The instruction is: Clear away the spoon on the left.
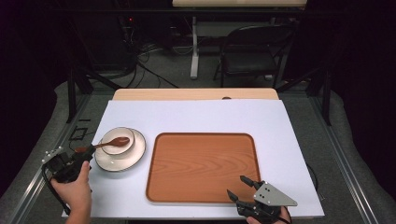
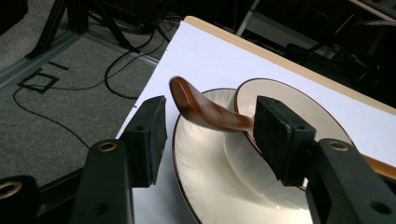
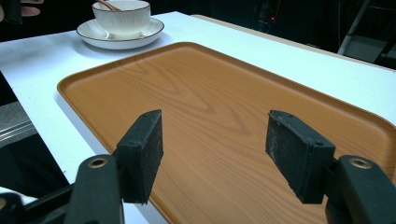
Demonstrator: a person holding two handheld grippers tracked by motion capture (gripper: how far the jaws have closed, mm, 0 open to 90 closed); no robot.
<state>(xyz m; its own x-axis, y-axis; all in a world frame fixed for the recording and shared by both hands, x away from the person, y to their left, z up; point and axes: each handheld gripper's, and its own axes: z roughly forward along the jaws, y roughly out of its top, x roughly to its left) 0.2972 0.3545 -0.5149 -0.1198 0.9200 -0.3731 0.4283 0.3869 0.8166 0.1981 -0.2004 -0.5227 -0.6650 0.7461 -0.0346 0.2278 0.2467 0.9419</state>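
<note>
While jaws gape, spoon (image 2: 205, 112) handle between left gripper (image 2: 210, 135), untouched

A dim room with grey carpet (image 1: 168, 70), a black folding chair (image 1: 254, 51) and loose cables (image 1: 149, 49).

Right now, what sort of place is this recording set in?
Probably a lab or recording studio, not a home: the table wears a plain white cover, black curtains surround it, and loose cables run across grey carpet beside a folding chair.
</note>
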